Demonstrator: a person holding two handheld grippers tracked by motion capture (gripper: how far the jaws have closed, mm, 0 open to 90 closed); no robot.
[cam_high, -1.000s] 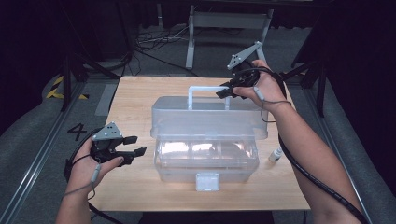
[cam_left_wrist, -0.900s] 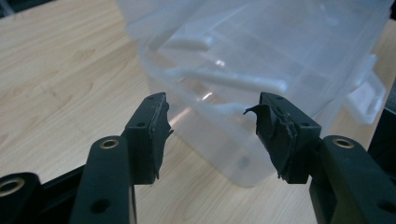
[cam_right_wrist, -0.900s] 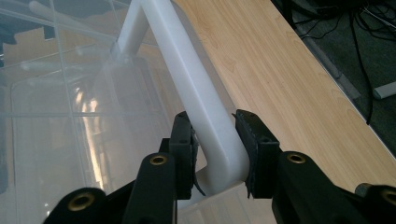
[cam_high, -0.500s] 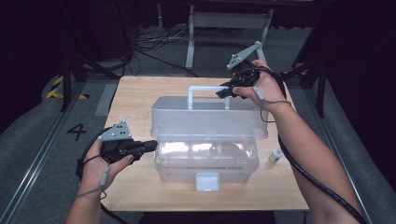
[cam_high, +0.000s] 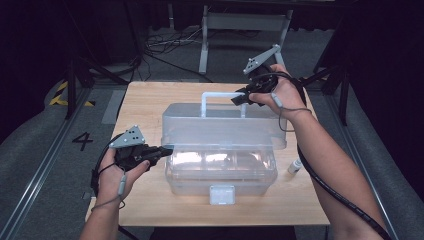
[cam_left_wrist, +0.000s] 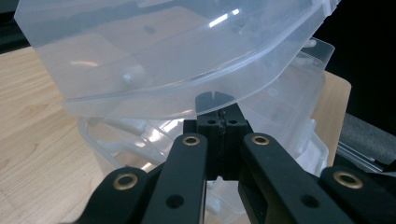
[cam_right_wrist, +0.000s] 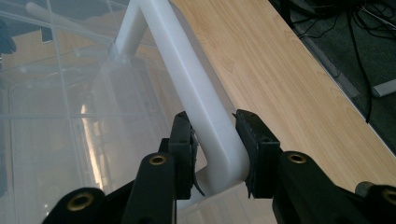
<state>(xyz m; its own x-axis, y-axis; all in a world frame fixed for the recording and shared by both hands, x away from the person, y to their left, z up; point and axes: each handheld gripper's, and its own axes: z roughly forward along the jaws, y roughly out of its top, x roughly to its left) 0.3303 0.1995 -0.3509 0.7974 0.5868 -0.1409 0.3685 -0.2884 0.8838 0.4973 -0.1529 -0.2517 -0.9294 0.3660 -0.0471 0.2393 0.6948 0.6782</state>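
Observation:
A clear plastic box (cam_high: 220, 172) stands mid-table with its lid (cam_high: 220, 127) raised off the base. My right gripper (cam_high: 241, 99) is shut on the right end of the lid's white handle (cam_high: 220, 95); in the right gripper view both pads (cam_right_wrist: 184, 140) press on the handle (cam_right_wrist: 187, 70) near its bend. My left gripper (cam_high: 167, 149) is shut with nothing between its jaws, its tip at the box's left end. In the left gripper view the touching pads (cam_left_wrist: 219, 126) sit just under the lid's rim (cam_left_wrist: 163, 60), above the base (cam_left_wrist: 289, 107).
The wooden table (cam_high: 145, 100) has bare room to the left of the box and behind it. A small white tube (cam_high: 296, 165) lies right of the box. A white latch (cam_high: 222, 194) hangs on the box front. Cables and a metal stand (cam_high: 245, 20) are beyond the table.
My left gripper's jaws closed from wide open to shut, and the hand moved right until its tip reached the box's left end. The right gripper kept still on the handle.

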